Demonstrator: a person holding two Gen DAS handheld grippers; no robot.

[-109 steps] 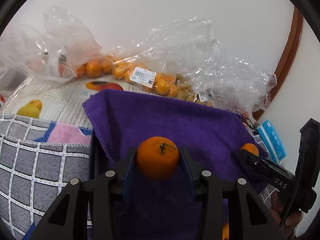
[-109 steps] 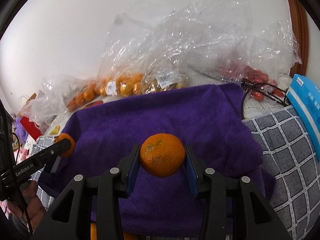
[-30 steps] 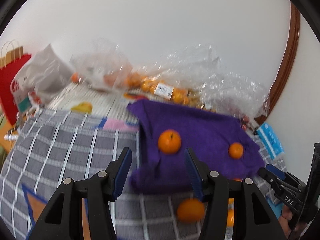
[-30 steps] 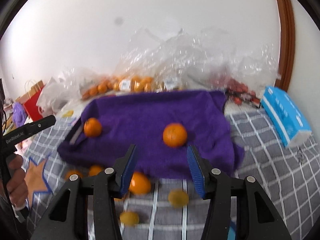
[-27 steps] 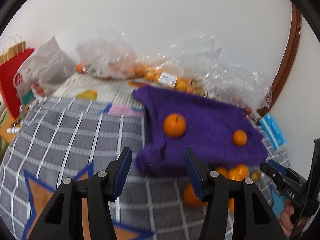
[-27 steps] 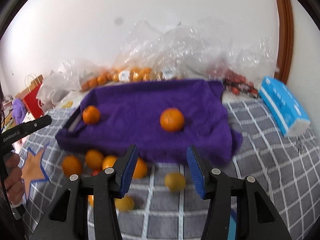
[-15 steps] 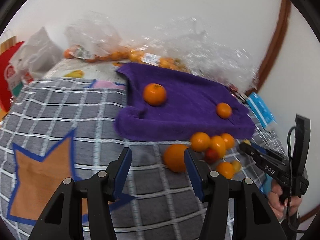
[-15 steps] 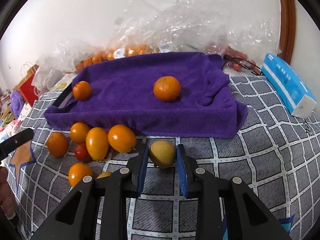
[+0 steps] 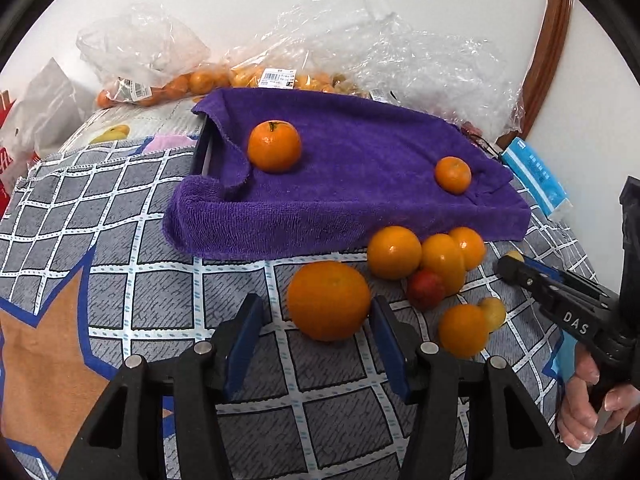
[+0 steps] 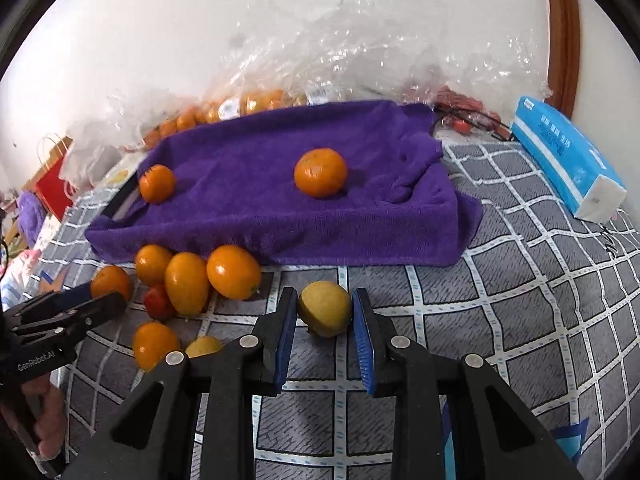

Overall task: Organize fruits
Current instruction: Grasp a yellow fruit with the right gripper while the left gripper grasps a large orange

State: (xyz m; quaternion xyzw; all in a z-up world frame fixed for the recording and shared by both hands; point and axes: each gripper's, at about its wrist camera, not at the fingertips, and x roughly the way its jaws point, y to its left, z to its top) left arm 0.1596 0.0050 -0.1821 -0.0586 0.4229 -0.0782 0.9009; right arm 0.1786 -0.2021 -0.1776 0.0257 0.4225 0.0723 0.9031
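Note:
Two oranges [image 9: 274, 146] [image 9: 453, 174] lie on a purple towel [image 9: 360, 208] draped over a tray. In front of it, loose fruit lies on the checked blanket: several oranges [image 9: 394, 252], a small red fruit [image 9: 426, 290] and a yellow one [image 9: 494, 312]. My left gripper [image 9: 316, 320] is open, fingers either side of a large orange [image 9: 328, 300], with a gap at the left pad. My right gripper [image 10: 324, 314] is shut on a yellow fruit [image 10: 325, 308] that rests on the blanket. The left gripper [image 10: 80, 308] shows at the left edge of the right wrist view.
Clear plastic bags [image 9: 400, 52] with oranges [image 9: 200, 80] line the wall behind the towel. A blue tissue pack [image 10: 568, 160] lies at the right, a red paper bag [image 10: 52, 184] at the far left. A wooden door frame [image 9: 548, 52] stands at the right.
The two oranges once held now lie on the towel. Both grippers dropped to the loose fruit; the right one shut on the yellow fruit, and the left moved around the large orange.

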